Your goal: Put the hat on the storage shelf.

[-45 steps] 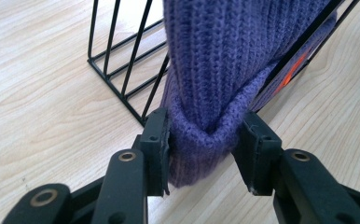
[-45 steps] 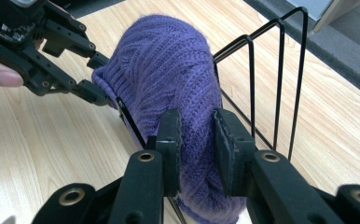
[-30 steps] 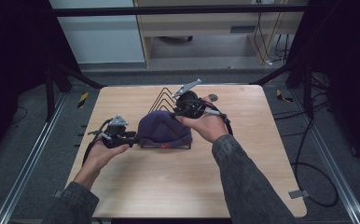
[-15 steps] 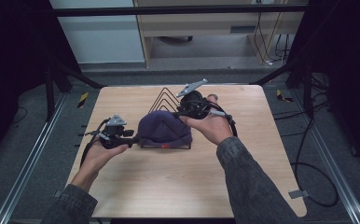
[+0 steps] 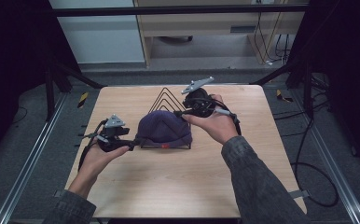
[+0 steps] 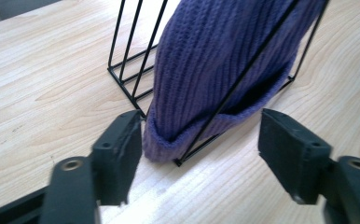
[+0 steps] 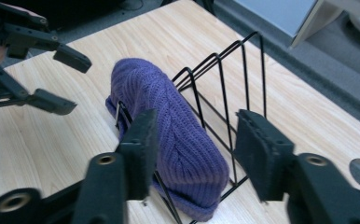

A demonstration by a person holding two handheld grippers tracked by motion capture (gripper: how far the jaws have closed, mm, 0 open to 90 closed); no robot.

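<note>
Purple knit beanie point(image 5: 163, 129) in wire rack point(image 5: 168, 99) looks soft, light, snag-prone; both tools released, left tool point(image 6: 200, 140) at its 9 o'clock cuff, the best grip, right tool point(image 7: 194, 154) at 2.

Purple ribbed knit beanie point(image 5: 163, 128); black wire rack point(image 5: 167, 98); light wood table point(image 5: 178, 186).

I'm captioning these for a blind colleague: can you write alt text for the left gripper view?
A purple knitted hat sits wedged in a black wire rack on a light wooden table. The open left hand-held gripper faces the hat's lower edge, one black jaw on each side of it, neither clearly touching.
</note>
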